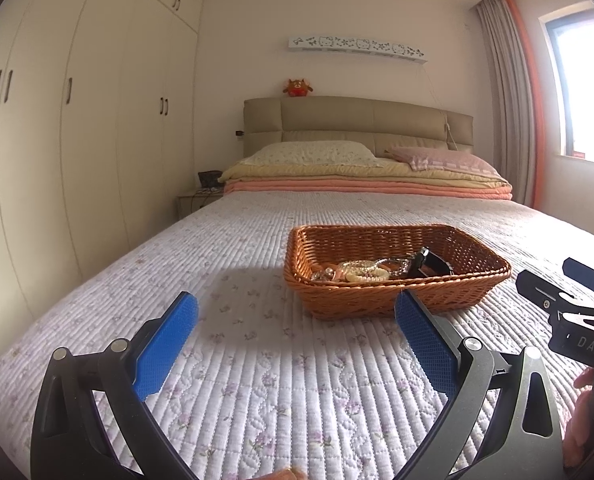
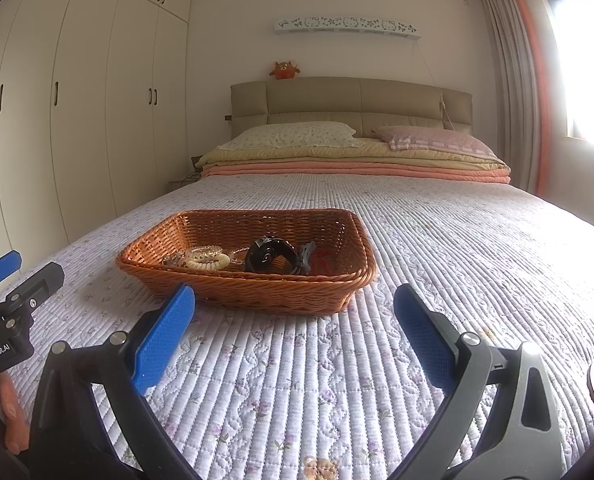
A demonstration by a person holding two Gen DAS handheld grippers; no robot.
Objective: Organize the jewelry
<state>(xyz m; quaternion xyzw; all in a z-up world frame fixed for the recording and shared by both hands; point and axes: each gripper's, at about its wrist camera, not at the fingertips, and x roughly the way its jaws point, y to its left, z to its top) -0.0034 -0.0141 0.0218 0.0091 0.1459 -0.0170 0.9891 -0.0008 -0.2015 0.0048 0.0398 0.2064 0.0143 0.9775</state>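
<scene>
**Jewelry basket sat on the bed, both grippers empty**

A woven wicker basket (image 2: 249, 280) rested on the quilted floral bedspread (image 2: 437, 248) with the jewelry gathered inside it: a cream beaded bracelet (image 2: 207, 261), a tangle of silver chain (image 1: 393, 264), a black wristwatch (image 2: 269, 258), a grey hair claw (image 2: 307, 258) and something red (image 2: 325, 262) just beside the claw (too small to identify). The left gripper (image 1: 297, 320) hovered low over the bedspread with its blue-padded jaws spread wide and nothing between them; the basket stood just ahead of the jaws and to their right, its near wall partly hidden behind the tip of the right-hand pad. The right gripper (image 2: 295, 316) was likewise held with its jaws fully apart and empty, the basket just ahead of them and to their left, the left-hand pad's tip overlapping the basket's near wall. Each gripper showed at the edge of the other's view, side by side and near one another. Far beyond the jaws lay two pillows (image 2: 297, 134) on folded yellow and pink blankets (image 2: 357, 166) against a padded headboard (image 2: 349, 100), with a small plush toy (image 2: 284, 70) on top. A white wardrobe (image 1: 77, 120) lined the wall well to the left of the jaws; a curtained window (image 1: 577, 92) stood to the right.
</scene>
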